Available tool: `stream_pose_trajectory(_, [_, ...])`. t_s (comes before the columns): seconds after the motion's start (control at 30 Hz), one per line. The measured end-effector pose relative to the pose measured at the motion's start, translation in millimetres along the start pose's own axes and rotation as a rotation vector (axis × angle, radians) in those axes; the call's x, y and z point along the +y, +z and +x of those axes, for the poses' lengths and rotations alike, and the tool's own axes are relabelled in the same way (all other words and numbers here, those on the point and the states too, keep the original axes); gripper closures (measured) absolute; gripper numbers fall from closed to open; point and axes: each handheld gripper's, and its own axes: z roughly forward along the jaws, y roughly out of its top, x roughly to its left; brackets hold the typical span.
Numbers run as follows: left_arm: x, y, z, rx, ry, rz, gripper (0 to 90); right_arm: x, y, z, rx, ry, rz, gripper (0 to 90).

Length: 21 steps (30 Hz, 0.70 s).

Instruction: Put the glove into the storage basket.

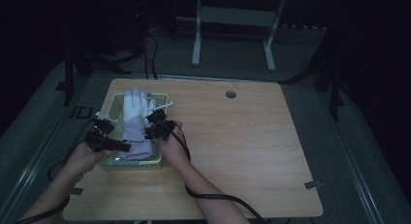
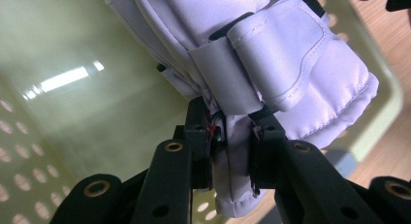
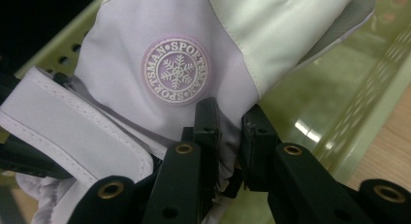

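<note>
A white and lilac ski glove (image 1: pixel 132 112) lies in a pale green perforated basket (image 1: pixel 115 102) at the table's left side, fingers pointing away from the person. My left gripper (image 1: pixel 125 147) is shut on the glove's cuff from the left; in the left gripper view the jaws (image 2: pixel 231 153) pinch the cuff fabric below the strap (image 2: pixel 286 54). My right gripper (image 1: pixel 148 133) is shut on the cuff's right side. In the right gripper view its jaws (image 3: pixel 229 136) pinch the glove just under a round snowflake badge (image 3: pixel 175 71). The basket's wall (image 3: pixel 358 103) stands behind it.
The wooden table (image 1: pixel 232 146) stretches to the right of the basket, with a round cable hole (image 1: pixel 230 94) near its far edge. A black cable (image 1: pixel 213 197) trails along the person's right forearm. A white frame's legs (image 1: pixel 196 40) stand on the floor beyond the table.
</note>
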Motion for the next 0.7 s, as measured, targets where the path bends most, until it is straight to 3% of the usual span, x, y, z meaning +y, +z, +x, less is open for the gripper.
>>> stream_pose_trajectory(0.1, [-0.3, 7.2, 4.6, -0.007, -0.024, 0.018, 74.6, -0.2, 5.8, 0.3, -0.019, 0.004, 0.037, 79.2])
stream_pose_trajectory(0.23, [0.0, 13.5, 9.0, -0.012, -0.049, 0.036, 74.3, 2.3, 8.8, 5.6, -0.064, -0.032, 0.069, 78.0])
stream_pose_trajectory(0.4, [-0.6, 20.3, 17.0, -0.014, -0.064, 0.088, 72.0, 4.5, 13.2, 7.9, -0.088, -0.073, 0.117, 67.1])
stream_pose_trajectory(0.47, [0.7, 21.9, 15.7, 0.013, -0.059, 0.107, 70.9, 2.7, 14.7, 6.6, -0.081, -0.084, 0.115, 56.3])
stream_pose_trajectory(0.53, [1.8, 23.8, 15.0, 0.024, -0.065, 0.132, 68.9, 1.7, 13.8, 6.2, -0.094, -0.100, 0.105, 53.1])
stream_pose_trajectory(0.63, [3.0, 25.1, 13.0, 0.049, -0.069, 0.140, 63.1, 3.5, 9.0, 4.4, -0.067, -0.093, 0.082, 47.8])
stream_pose_trajectory(0.7, [3.0, 23.8, 10.8, 0.061, -0.061, 0.111, 57.0, 5.5, 4.3, 5.4, -0.050, -0.106, 0.054, 43.9])
